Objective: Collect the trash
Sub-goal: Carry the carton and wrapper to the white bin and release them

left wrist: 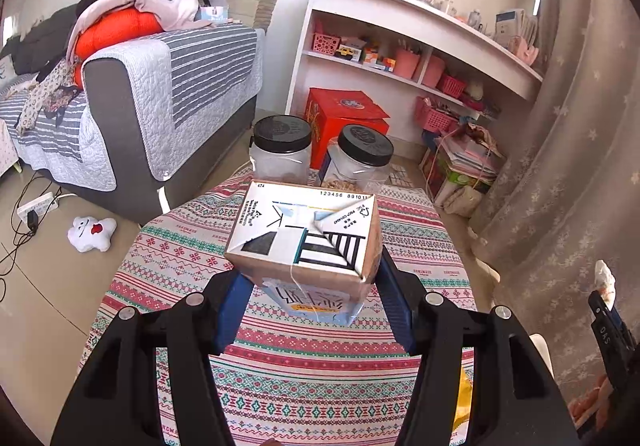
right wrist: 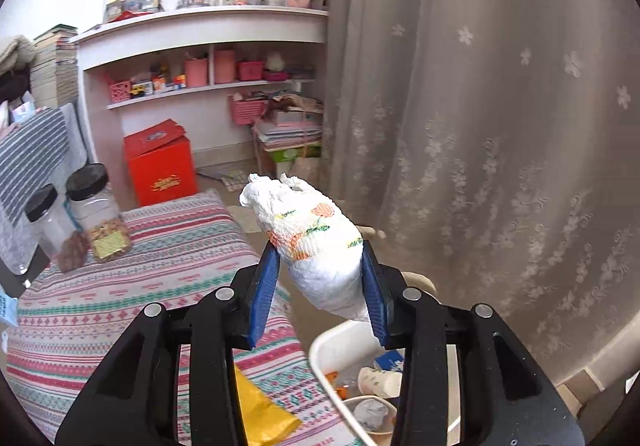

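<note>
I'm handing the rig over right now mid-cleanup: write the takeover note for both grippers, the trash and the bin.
Left gripper: shut on a carton, held above the patterned table.
Right gripper: shut on a wad of tissue, just beyond the table's edge, up and behind the white bin.
Bin: beside the table, already holding a paper cup and other scraps.
Left on the table: a yellow wrapper near the bin. Two black-lidded jars stand at the far end; probably not trash.
Next: drop tissue, then carton, then fetch the wrapper.

Left gripper [left wrist: 312, 274] angled downward, blue pads clamped on a load; right gripper [right wrist: 320, 266] tilted down too, jaws pinched on theirs.
</note>
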A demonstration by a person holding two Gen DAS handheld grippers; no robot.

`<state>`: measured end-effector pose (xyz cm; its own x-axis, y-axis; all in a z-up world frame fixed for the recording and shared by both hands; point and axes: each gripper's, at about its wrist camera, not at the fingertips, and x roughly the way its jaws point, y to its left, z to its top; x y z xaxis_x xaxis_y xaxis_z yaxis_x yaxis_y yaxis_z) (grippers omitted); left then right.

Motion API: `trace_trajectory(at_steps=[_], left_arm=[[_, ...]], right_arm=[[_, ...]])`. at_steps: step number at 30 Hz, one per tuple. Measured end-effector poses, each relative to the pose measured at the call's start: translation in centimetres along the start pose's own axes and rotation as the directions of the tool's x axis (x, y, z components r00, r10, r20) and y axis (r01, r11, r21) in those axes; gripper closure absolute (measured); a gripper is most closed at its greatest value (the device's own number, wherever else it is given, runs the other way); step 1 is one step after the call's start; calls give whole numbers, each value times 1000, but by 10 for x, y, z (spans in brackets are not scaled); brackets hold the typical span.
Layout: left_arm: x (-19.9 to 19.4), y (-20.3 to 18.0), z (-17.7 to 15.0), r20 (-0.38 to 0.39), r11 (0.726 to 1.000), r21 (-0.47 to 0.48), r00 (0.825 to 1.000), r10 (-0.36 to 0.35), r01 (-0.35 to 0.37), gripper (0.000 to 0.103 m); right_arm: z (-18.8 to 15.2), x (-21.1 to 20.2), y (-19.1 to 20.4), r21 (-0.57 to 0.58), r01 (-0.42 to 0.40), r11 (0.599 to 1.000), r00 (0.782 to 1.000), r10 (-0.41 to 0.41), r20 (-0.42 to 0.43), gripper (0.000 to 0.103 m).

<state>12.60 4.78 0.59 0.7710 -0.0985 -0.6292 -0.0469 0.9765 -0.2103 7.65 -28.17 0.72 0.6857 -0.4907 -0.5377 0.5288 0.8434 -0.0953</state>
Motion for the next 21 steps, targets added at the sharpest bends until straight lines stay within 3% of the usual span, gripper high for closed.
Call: trace_trajectory(at_steps=[10, 12, 15, 17, 21], left_arm=[[8, -67, -20, -11, 993, 101, 998, -58, 59, 45], [8, -82, -25, -17, 989, 126, 997, -73, 75, 45], [8, -101, -31, -41, 982, 152, 993, -108, 113, 45], [6, -115, -35, -55, 975, 167, 989, -138, 146, 45], [-1, -145, -44, -65, 958, 218, 982, -178, 188, 45]], right_arm=[[-11, 19, -68, 58, 132, 990, 989, -127, -81, 62], [-12, 18, -77, 71, 146, 987, 987, -140, -85, 55], [-10, 13, -92, 114, 163, 980, 985, -155, -77, 32], [-9, 5, -104, 157, 200, 967, 980, -194, -51, 11], [-6, -2, -127, 221, 223, 949, 975, -220, -37, 7]])
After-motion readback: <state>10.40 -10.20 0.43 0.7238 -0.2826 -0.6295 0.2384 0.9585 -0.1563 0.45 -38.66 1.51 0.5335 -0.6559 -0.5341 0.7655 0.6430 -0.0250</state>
